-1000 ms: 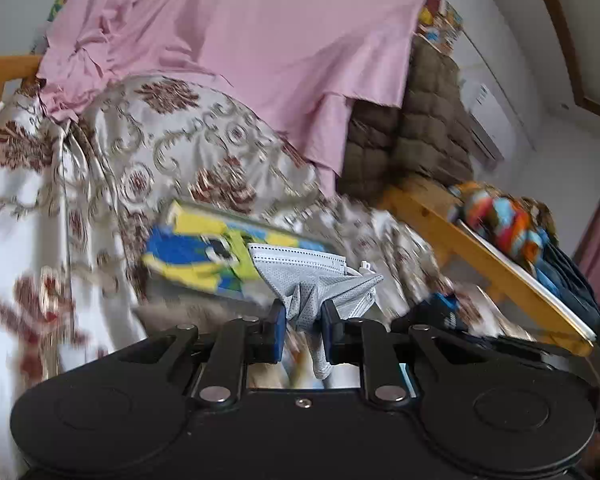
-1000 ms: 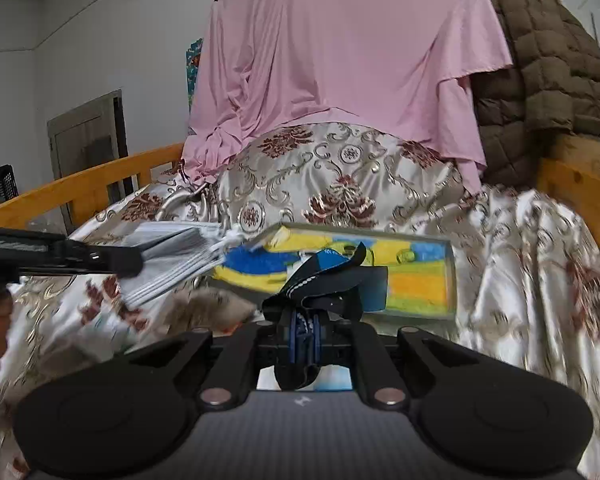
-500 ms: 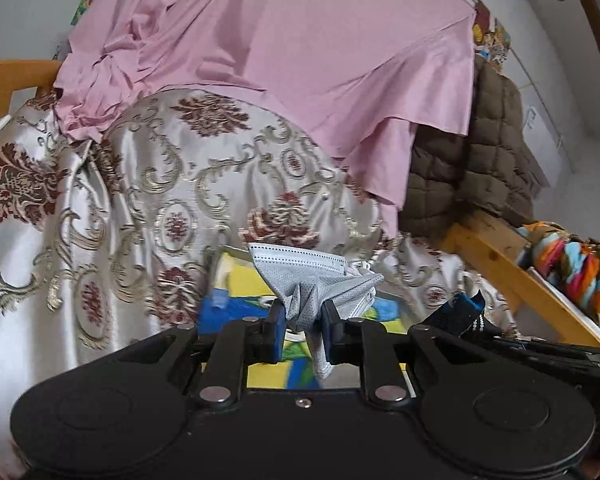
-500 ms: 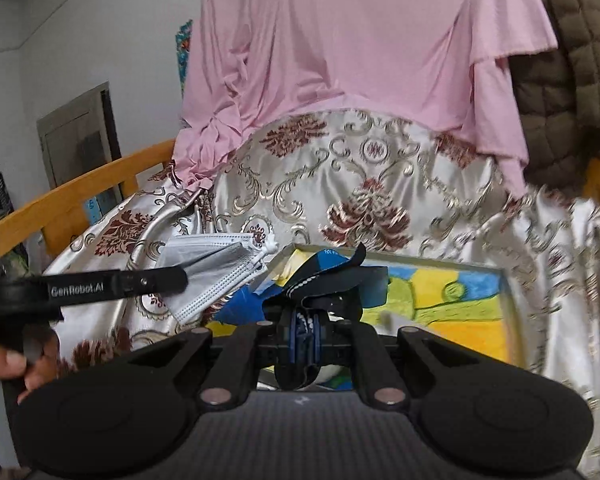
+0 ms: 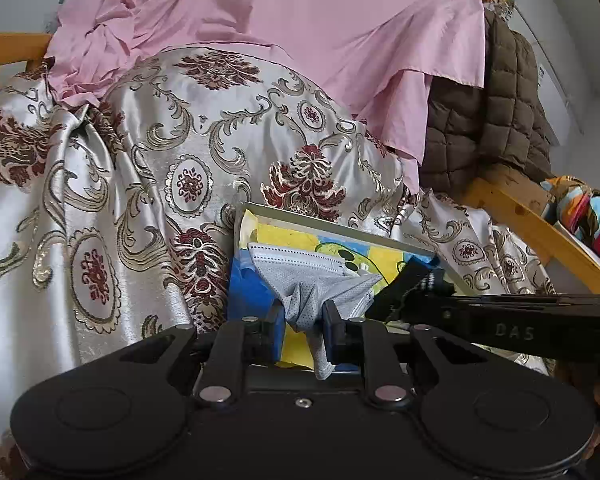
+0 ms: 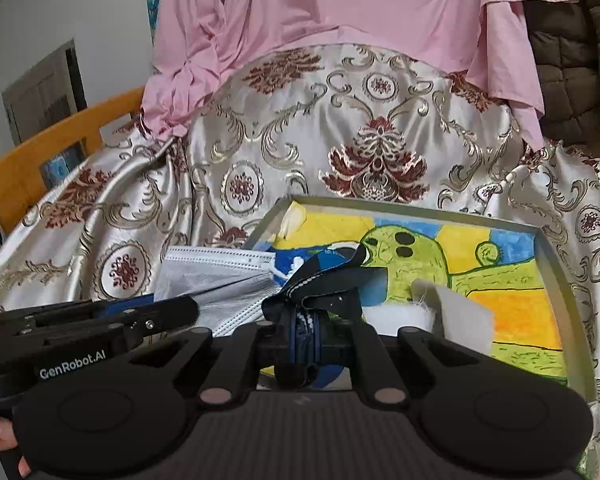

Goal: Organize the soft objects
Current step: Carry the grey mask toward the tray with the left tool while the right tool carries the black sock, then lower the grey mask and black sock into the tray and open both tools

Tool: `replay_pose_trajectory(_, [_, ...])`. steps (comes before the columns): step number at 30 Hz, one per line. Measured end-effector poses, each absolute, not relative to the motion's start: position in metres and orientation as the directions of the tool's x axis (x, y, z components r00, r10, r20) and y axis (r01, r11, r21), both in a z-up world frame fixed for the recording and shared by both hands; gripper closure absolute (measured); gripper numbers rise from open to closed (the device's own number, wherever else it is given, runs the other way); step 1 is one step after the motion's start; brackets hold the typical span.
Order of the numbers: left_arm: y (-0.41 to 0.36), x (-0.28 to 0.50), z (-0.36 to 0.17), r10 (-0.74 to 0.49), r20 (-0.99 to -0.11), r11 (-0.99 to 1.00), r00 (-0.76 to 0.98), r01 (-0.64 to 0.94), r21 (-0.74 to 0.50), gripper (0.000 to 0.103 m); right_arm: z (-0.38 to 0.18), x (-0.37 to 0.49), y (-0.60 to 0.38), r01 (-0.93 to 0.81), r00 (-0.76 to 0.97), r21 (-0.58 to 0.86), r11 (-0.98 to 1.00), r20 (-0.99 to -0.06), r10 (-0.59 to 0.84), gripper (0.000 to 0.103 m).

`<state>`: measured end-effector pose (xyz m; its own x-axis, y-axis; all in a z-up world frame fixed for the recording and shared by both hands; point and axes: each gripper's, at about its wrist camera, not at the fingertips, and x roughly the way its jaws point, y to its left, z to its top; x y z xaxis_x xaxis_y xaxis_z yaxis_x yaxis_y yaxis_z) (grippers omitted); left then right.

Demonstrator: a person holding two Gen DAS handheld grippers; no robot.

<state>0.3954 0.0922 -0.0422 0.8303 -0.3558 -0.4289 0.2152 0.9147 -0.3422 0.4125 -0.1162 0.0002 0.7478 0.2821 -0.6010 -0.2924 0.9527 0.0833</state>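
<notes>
White lettering "GenRobot.AI" stood on the black body of the left gripper (image 6: 172, 312), low at the left edge of the right wrist view, just above the person's fingertips. In the left wrist view, embossed letters reading "DAS" showed on the black arm of the right gripper (image 5: 396, 304), at the lower right of the frame; whether more letters followed could not be told. Small pale marks ran along the dark strap (image 6: 324, 280) in the right wrist view, too small to read
</notes>
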Motion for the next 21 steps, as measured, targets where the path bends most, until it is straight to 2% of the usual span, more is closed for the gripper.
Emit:
replay_pose_trajectory(8, [0.093, 0.407, -0.058, -0.332, -0.491, 0.926, 0.805, 0.181, -0.330, 0.082, -0.015, 0.428, -0.106, -0.261, 0.717, 0.065, 0.963, -0.654, 0.239, 0.094])
replay_pose_trajectory(19, [0.088, 0.410, -0.064, -0.359, -0.501, 0.920, 0.787, 0.209, -0.331, 0.078, -0.024, 0.437, -0.106, -0.243, 0.700, 0.046, 0.969, -0.683, 0.208, 0.092])
replay_pose_trajectory(21, [0.088, 0.411, -0.065, -0.363, -0.500, 0.918, 0.786, 0.212, -0.335, 0.076, -0.024, 0.437, -0.106, -0.244, 0.699, 0.048, 0.969, -0.684, 0.210, 0.088])
